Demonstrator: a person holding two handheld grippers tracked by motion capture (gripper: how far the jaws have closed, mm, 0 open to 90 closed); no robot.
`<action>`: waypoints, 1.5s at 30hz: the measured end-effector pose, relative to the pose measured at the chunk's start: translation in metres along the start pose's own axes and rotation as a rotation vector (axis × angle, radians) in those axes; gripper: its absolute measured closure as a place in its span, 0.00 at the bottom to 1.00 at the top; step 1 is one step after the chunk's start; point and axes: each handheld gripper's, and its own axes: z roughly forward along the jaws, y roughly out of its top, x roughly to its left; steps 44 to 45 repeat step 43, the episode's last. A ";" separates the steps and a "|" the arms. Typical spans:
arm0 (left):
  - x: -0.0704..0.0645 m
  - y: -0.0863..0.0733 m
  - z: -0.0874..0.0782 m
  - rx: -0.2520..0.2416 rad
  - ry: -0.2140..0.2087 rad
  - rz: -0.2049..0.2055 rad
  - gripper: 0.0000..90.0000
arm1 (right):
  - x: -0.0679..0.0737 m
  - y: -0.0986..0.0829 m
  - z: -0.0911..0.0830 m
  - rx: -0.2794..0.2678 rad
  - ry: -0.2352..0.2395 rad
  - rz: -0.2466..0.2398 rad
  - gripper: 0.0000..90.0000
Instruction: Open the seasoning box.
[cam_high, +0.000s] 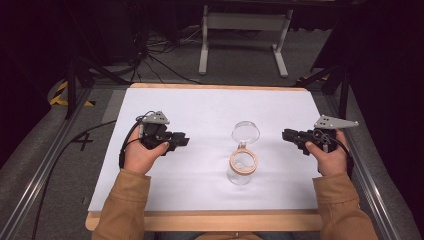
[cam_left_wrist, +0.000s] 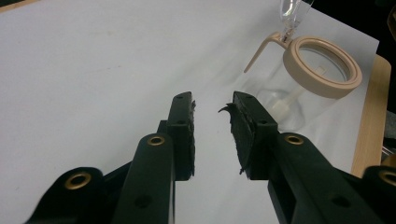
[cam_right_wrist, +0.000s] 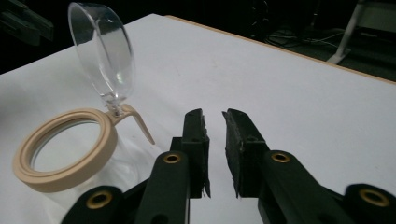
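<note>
Jar (cam_high: 241, 170) stands mid-counter, lid (cam_high: 245, 132) flipped up; left tool (cam_high: 183, 141) at nine o'clock, right tool (cam_high: 286, 135) at three, both parted, empty.

The left gripper (cam_left_wrist: 212, 109) rises from six o'clock, its two black jaws parted by a narrow gap with nothing between them. The inner pads (cam_left_wrist: 239, 135) look frayed, with ragged bits at the tips. Below them lies a white surface (cam_left_wrist: 84, 70). At two o'clock stands a clear jar (cam_left_wrist: 280, 93) with a tan ring (cam_left_wrist: 327, 67) around its mouth, well apart from the jaws. A tan lever (cam_left_wrist: 261, 49) juts from the ring toward nine o'clock. A clear lid (cam_left_wrist: 292, 11) tilts up from the ring at one o'clock. A wooden edge (cam_left_wrist: 371, 116) runs along three o'clock.
</note>
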 end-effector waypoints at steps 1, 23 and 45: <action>0.000 -0.001 0.000 0.001 0.000 -0.007 0.77 | -0.003 -0.001 0.000 0.008 -0.006 0.005 0.84; 0.020 -0.013 0.018 0.129 0.029 -0.049 0.73 | -0.044 -0.046 0.027 0.285 -0.117 0.122 0.61; 0.015 -0.005 0.023 0.110 0.001 -0.044 0.69 | -0.039 -0.061 0.042 0.381 -0.125 0.108 0.55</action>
